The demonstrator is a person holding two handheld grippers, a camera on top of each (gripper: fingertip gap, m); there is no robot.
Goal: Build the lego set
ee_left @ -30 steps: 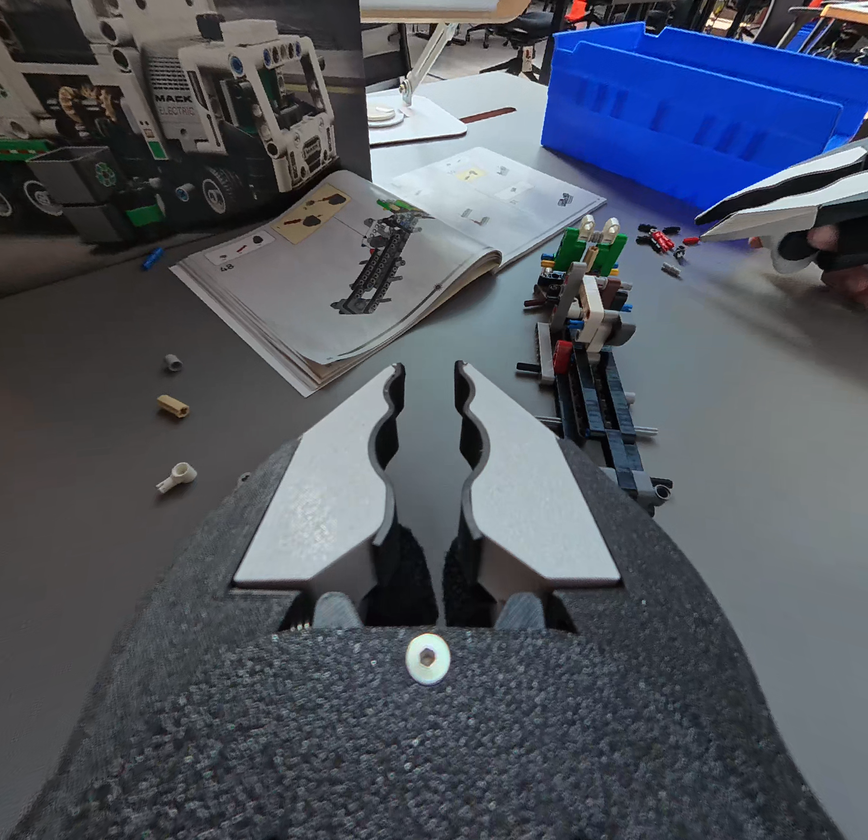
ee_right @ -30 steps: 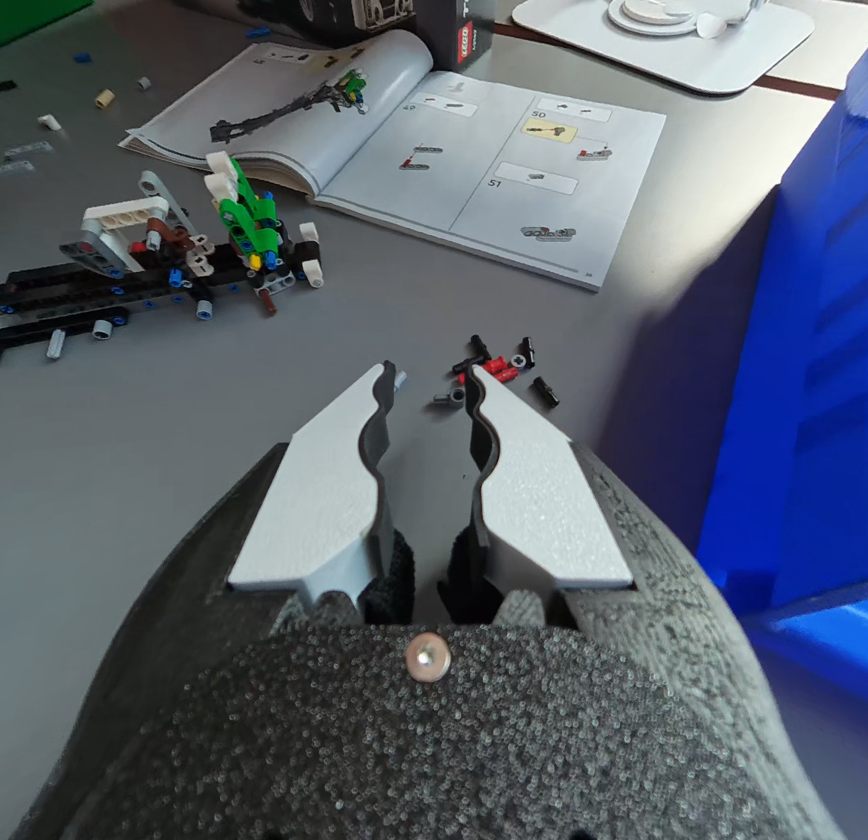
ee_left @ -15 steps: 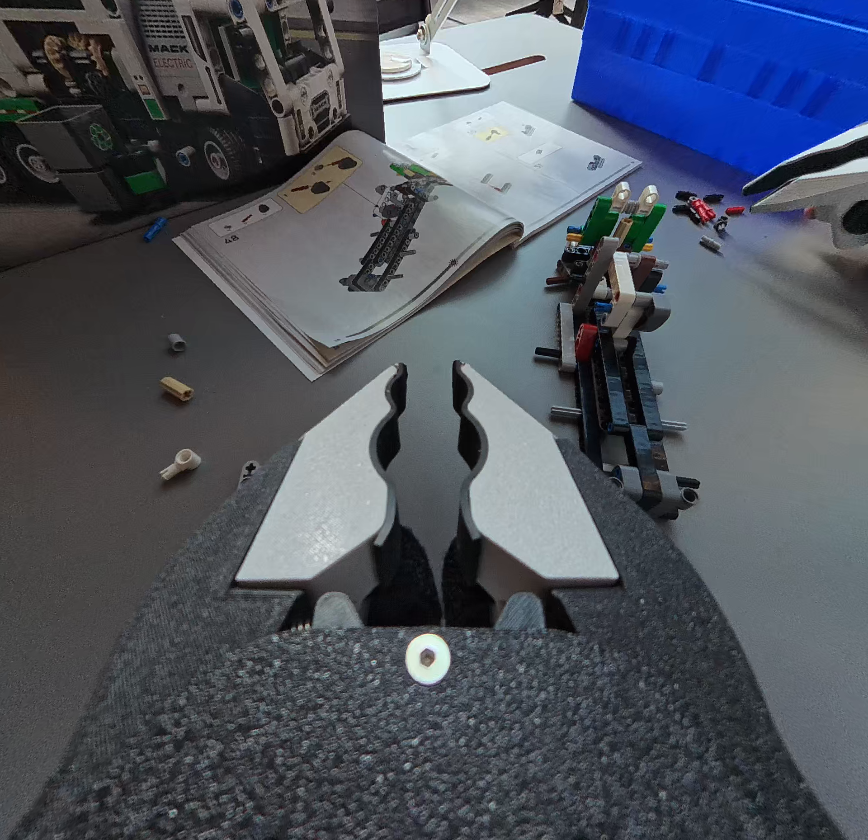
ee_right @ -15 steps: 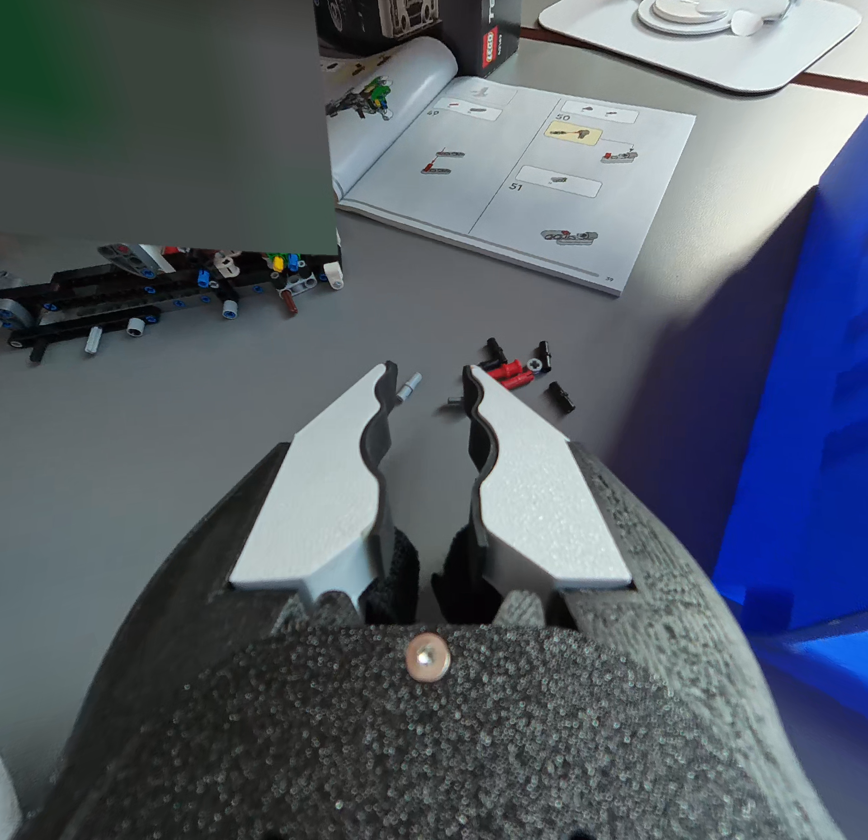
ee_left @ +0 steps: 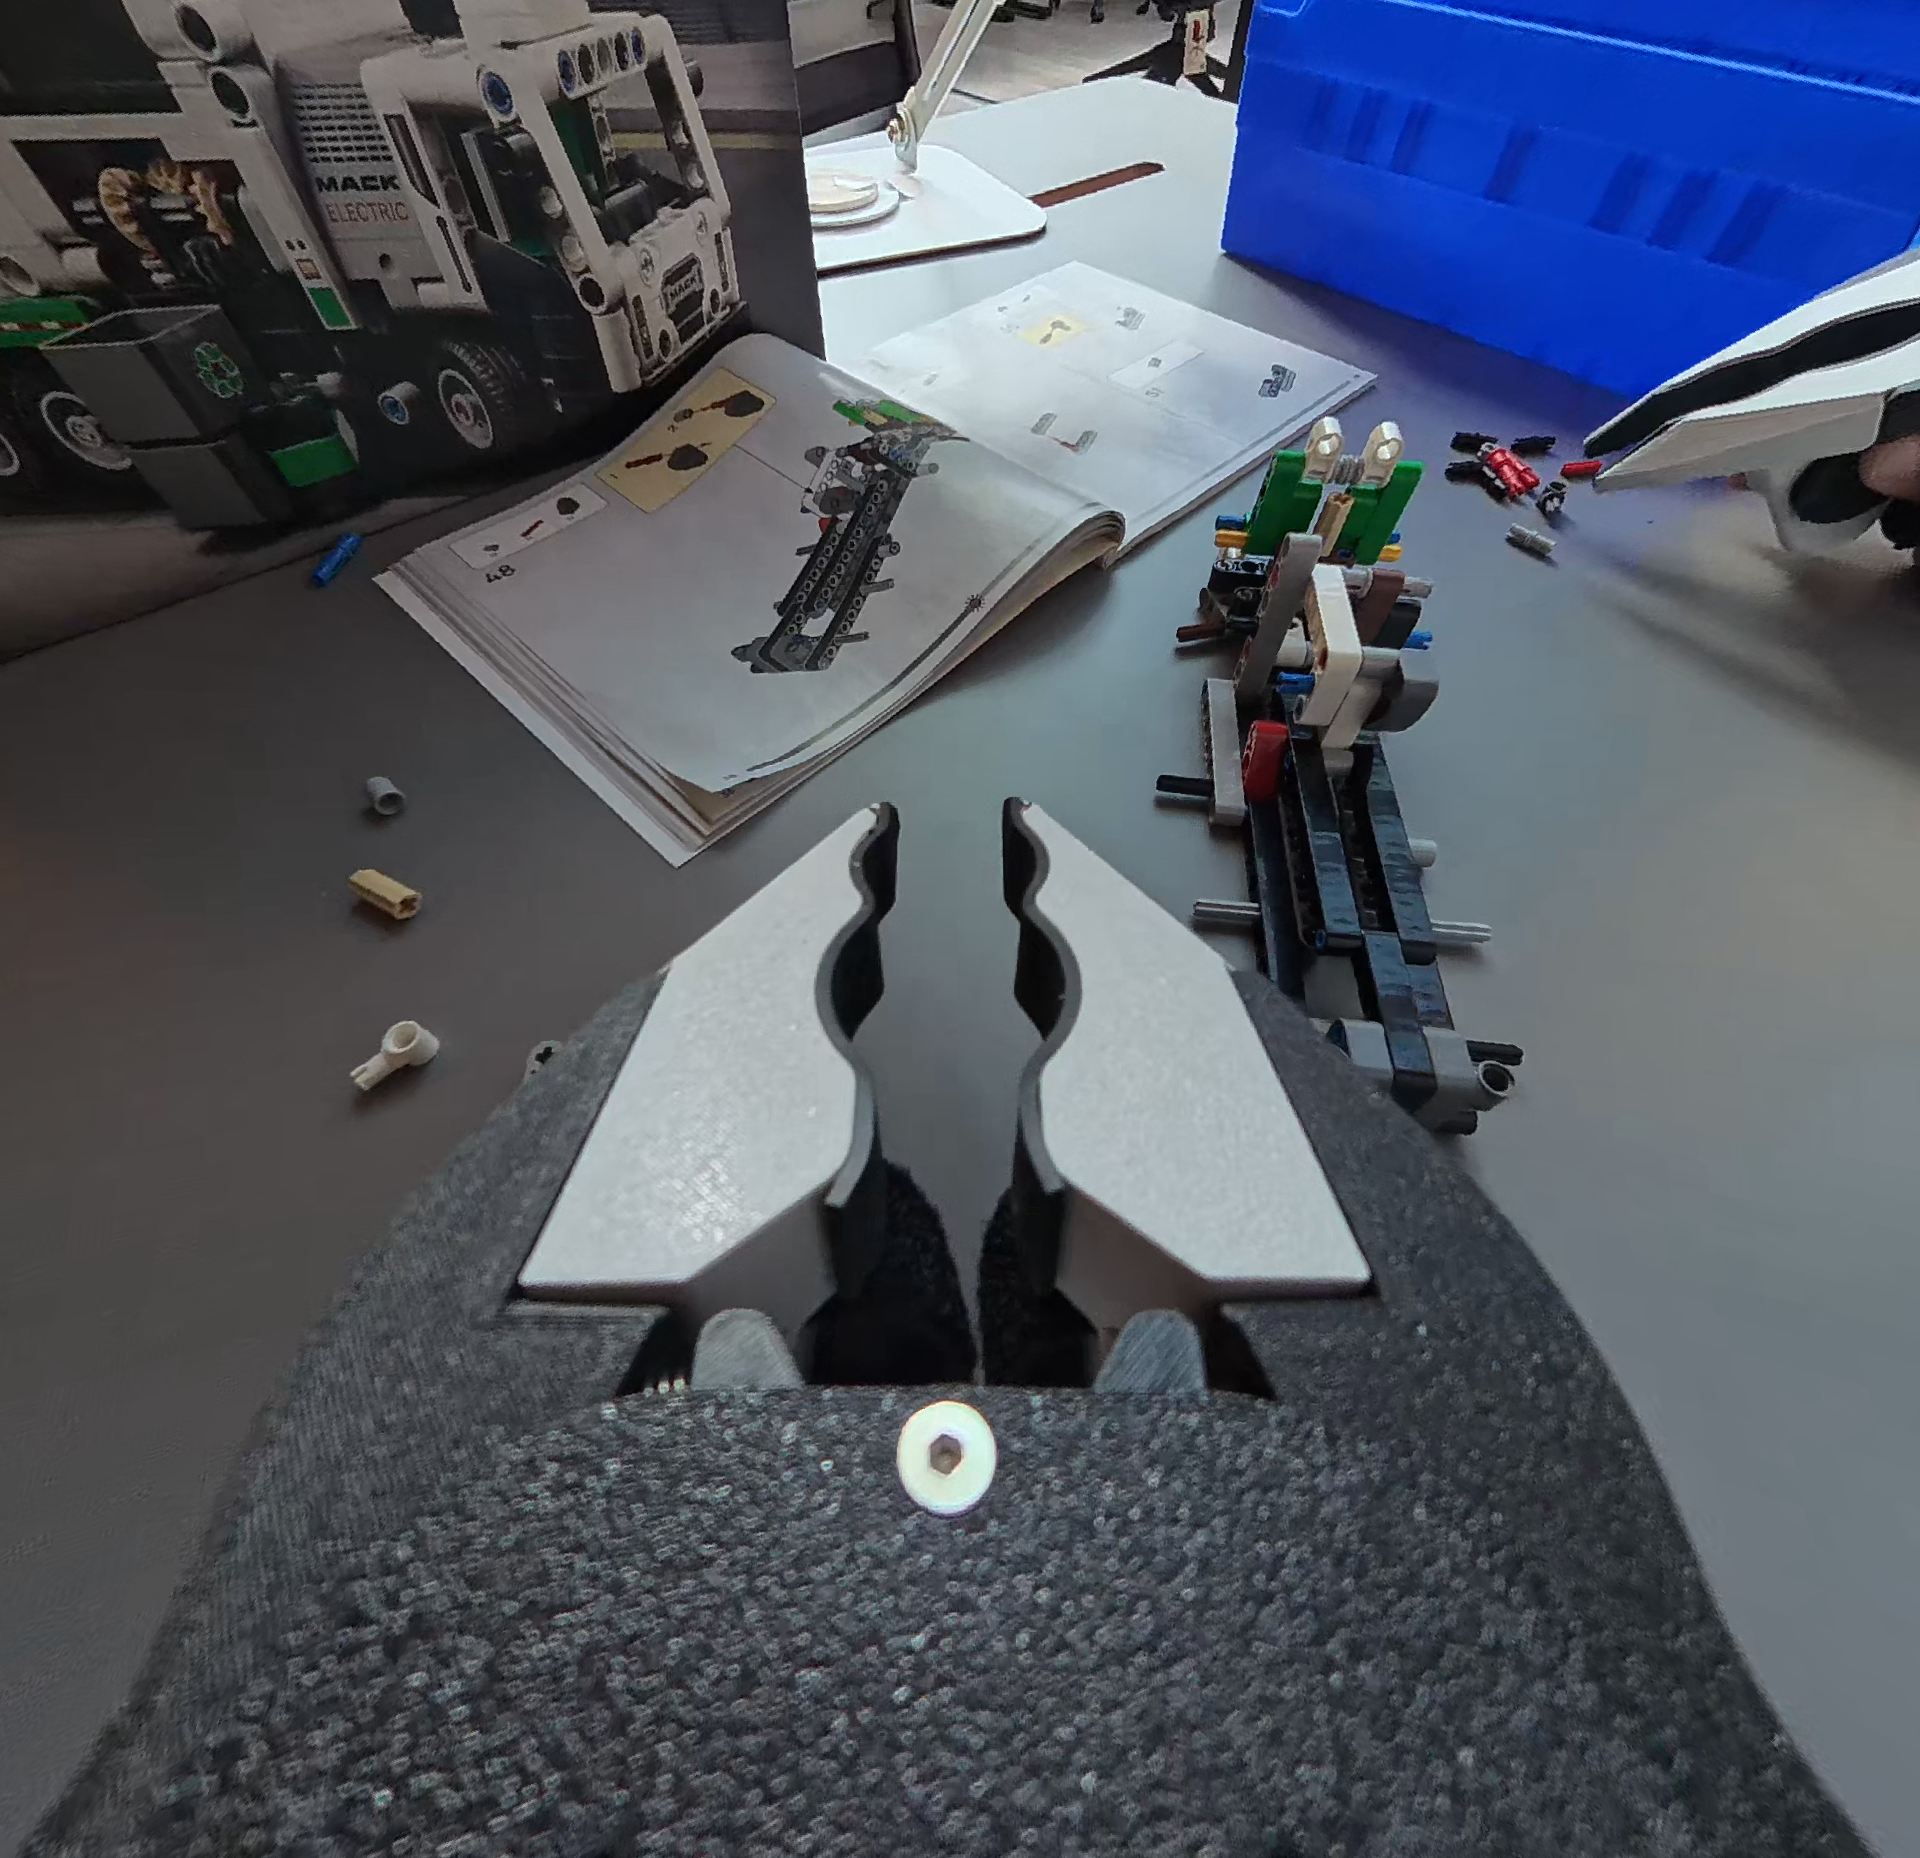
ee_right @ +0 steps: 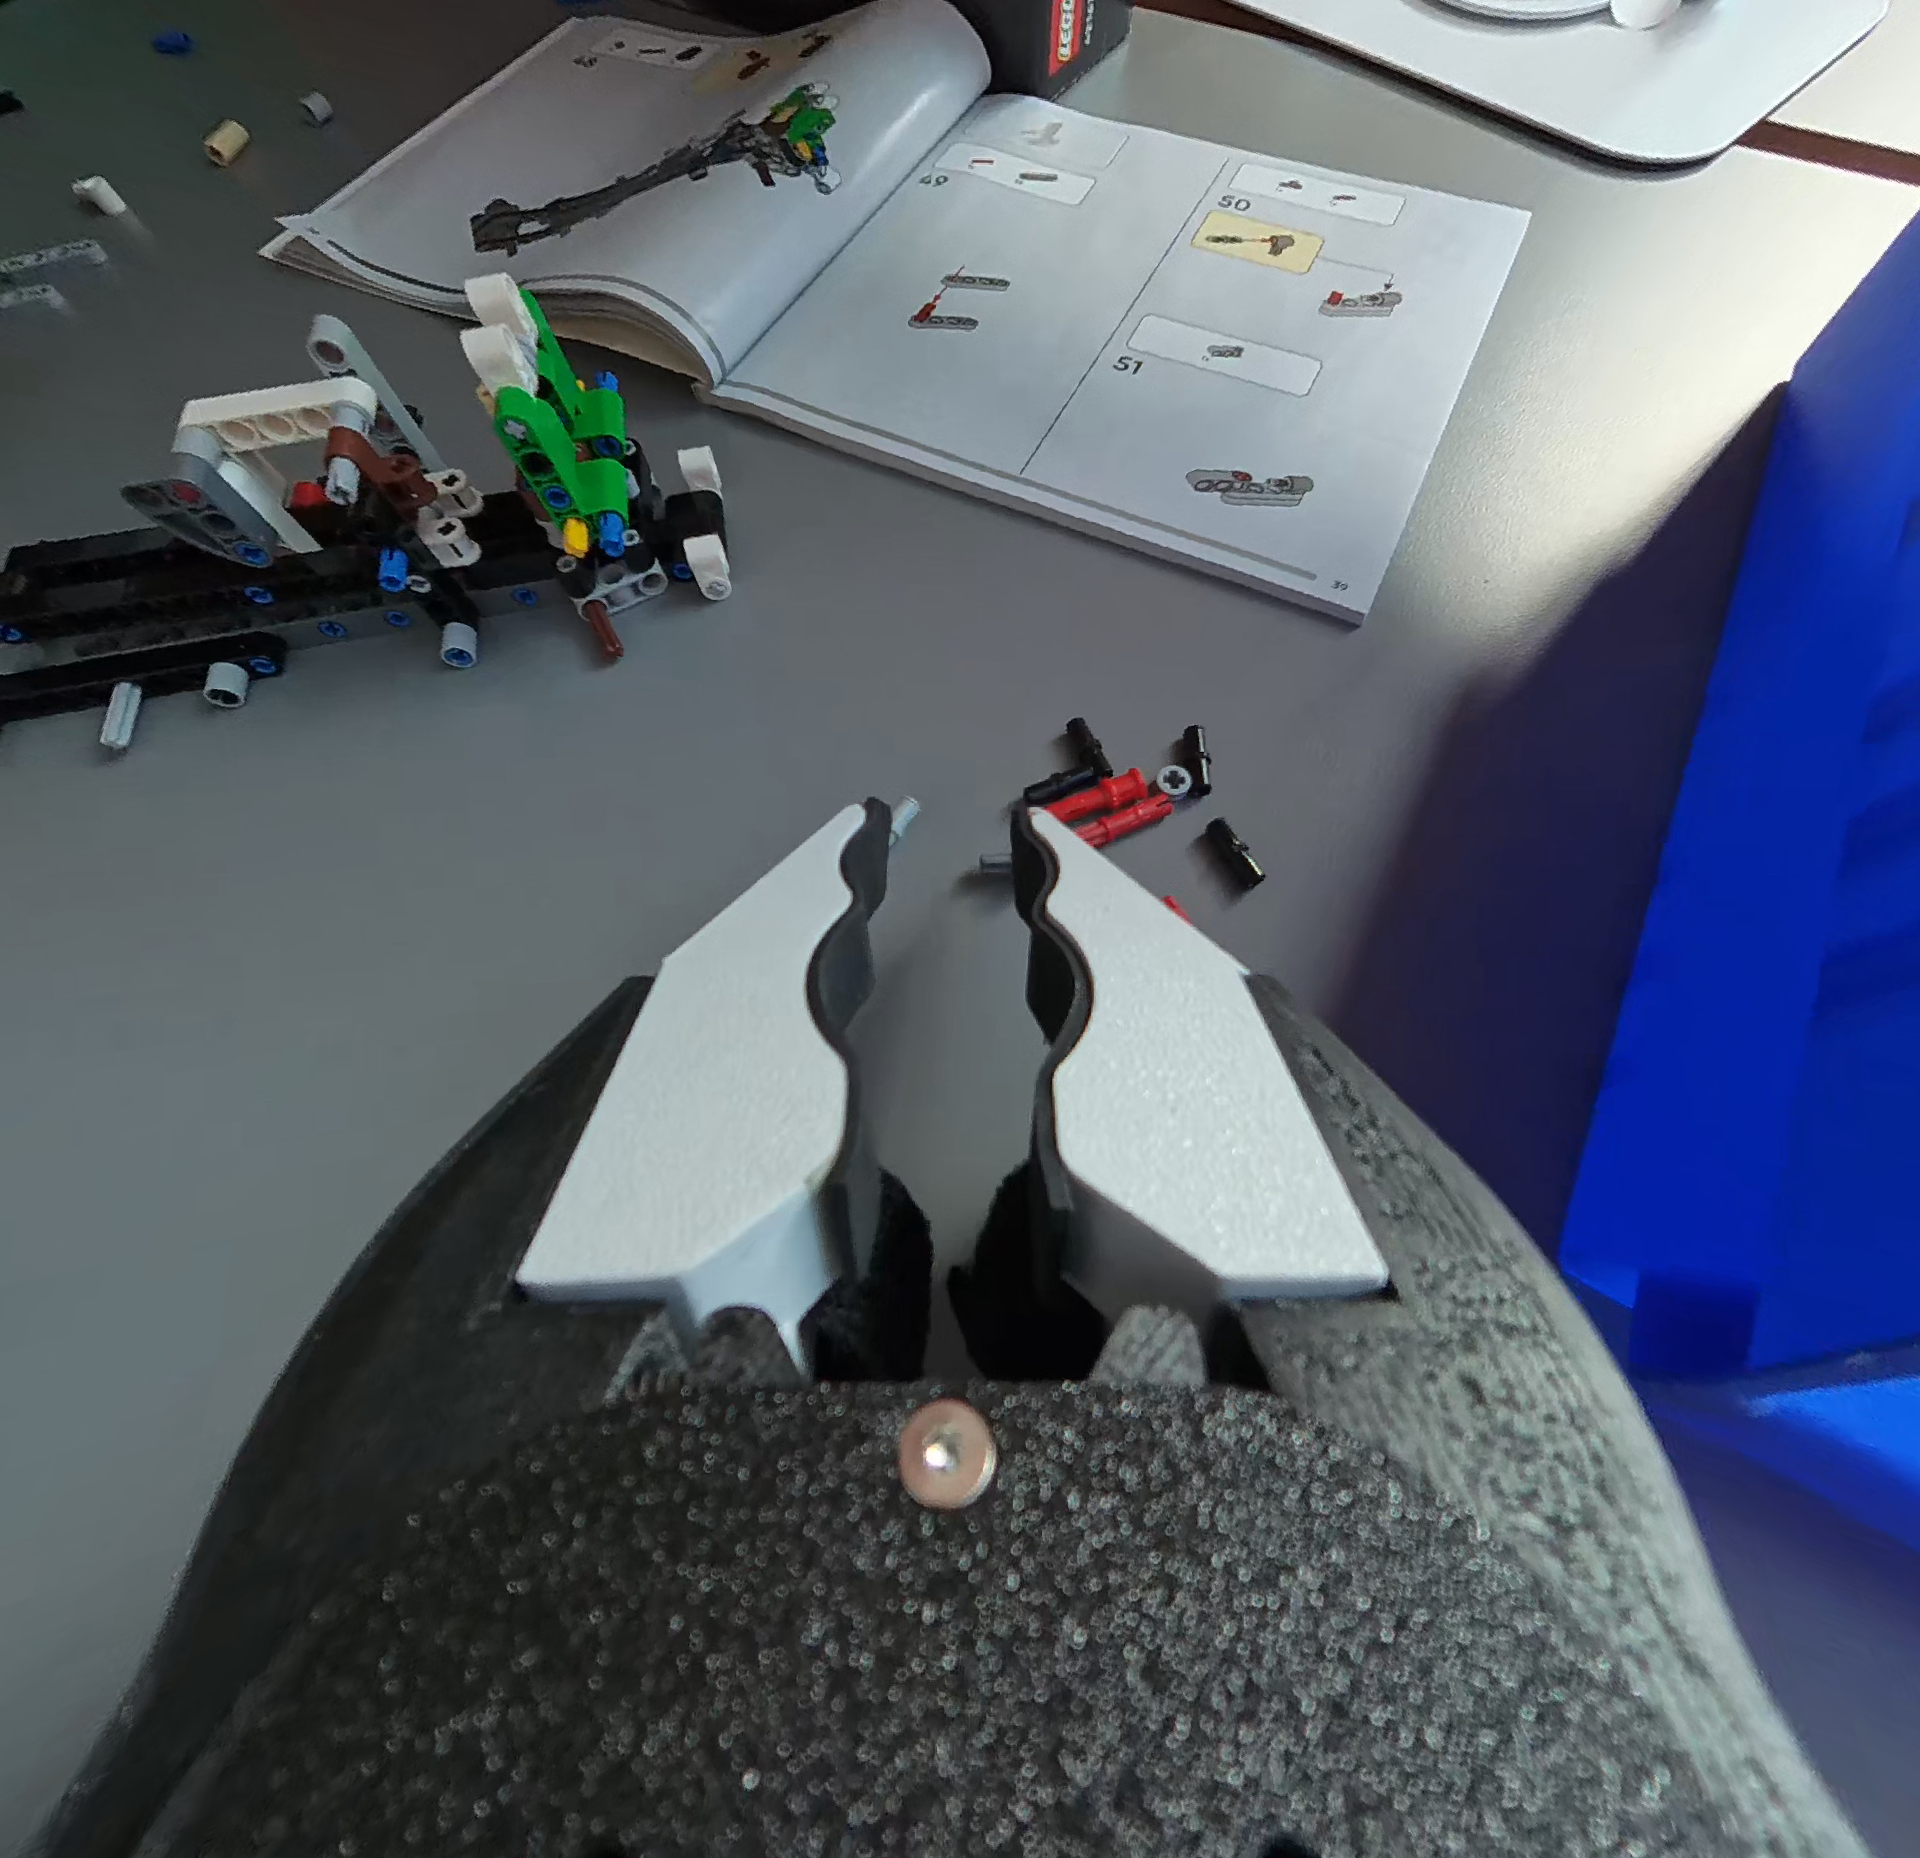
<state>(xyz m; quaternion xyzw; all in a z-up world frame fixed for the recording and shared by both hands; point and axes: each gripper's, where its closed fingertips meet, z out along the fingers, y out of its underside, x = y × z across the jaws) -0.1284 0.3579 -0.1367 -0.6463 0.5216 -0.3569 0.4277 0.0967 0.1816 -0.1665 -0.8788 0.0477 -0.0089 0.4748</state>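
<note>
Grey table (ee_left: 208,1185); blue bin (ee_left: 1558,177) contents hidden; left tool (ee_left: 948,821), right tool (ee_right: 948,821) narrowly parted, empty.

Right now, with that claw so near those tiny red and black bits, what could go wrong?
The right gripper, open, could nudge the small grey pin by its fingertip or scatter the red and black pins rather than grasp one. A wide sweep might also knock the half-built chassis.

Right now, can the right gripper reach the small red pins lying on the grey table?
Probably yes. The right gripper is open and empty, the small red pins lie just beyond its right fingertip, and nothing stands between; only loose black pins crowd them.
</note>
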